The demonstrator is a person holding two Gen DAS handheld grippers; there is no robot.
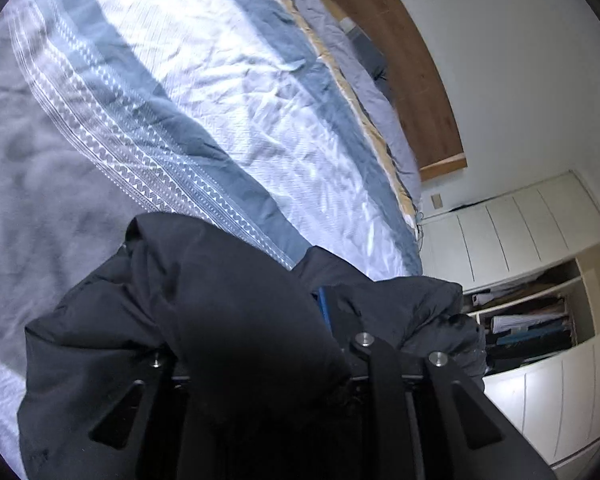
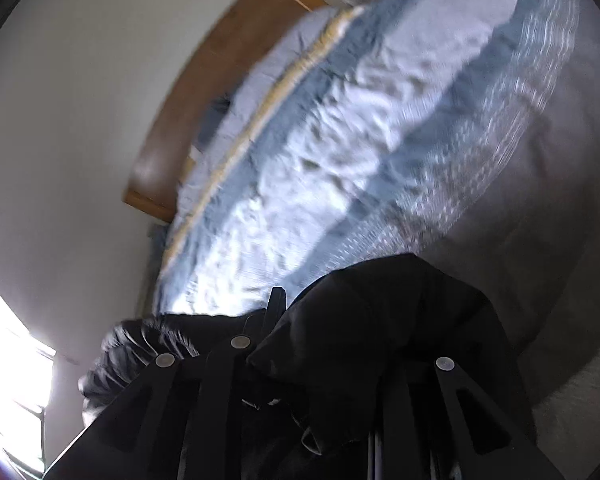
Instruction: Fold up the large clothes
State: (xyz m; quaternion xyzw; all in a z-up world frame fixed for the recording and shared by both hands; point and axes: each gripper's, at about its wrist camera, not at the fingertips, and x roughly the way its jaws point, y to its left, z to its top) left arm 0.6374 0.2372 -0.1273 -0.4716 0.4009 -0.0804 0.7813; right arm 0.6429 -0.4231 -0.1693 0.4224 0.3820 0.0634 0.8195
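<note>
A black padded jacket (image 1: 204,320) is bunched over my left gripper (image 1: 320,312) and hides most of its fingers; the gripper is shut on the jacket's fabric, held above the bed. In the right wrist view the same black jacket (image 2: 380,320) drapes over my right gripper (image 2: 284,312), which is shut on it too. One thin fingertip (image 2: 277,300) pokes out above the cloth. The right view is blurred by motion.
Below lies a bed with a blue and white striped cover (image 1: 228,92) and a grey blanket (image 1: 32,200). A wooden headboard (image 1: 416,60) stands against the wall. White cupboards with an open shelf of books (image 1: 532,320) stand beside the bed. A bright window (image 2: 16,360) is at the left.
</note>
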